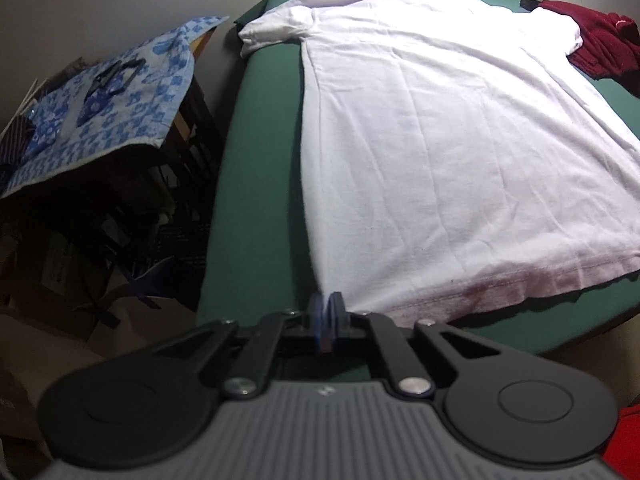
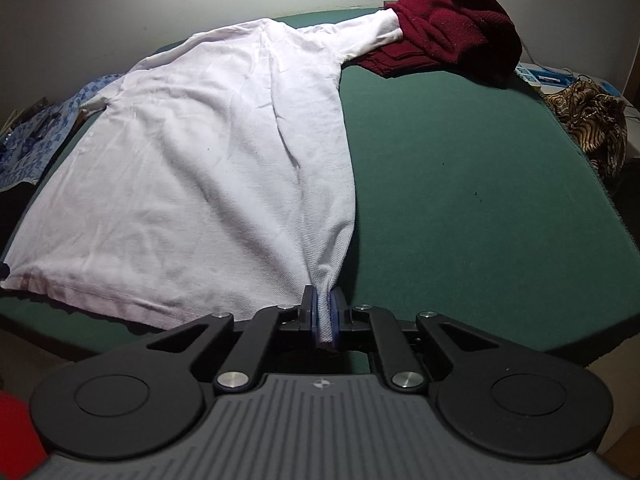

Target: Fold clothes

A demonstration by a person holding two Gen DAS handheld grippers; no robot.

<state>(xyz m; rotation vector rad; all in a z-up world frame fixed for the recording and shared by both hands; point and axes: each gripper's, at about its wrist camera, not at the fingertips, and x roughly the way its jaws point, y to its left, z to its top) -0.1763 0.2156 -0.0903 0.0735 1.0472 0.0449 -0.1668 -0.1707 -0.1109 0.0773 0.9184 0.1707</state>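
Observation:
A white T-shirt (image 1: 440,140) lies spread flat on the green table (image 1: 260,184), collar end far, hem near. My left gripper (image 1: 326,308) is shut at the shirt's near left hem corner; whether cloth sits between its blue pads is hard to tell. In the right wrist view the same shirt (image 2: 200,160) runs from the far sleeves to the near hem. My right gripper (image 2: 325,312) is shut on the shirt's near right hem corner, and the pinched cloth rises in a ridge from the table (image 2: 480,200).
A dark red garment (image 2: 452,28) is heaped at the table's far right, touching the shirt's sleeve; it also shows in the left wrist view (image 1: 600,44). A blue patterned cloth (image 1: 108,100) covers a stand left of the table. A gold patterned fabric (image 2: 588,120) hangs off the right edge.

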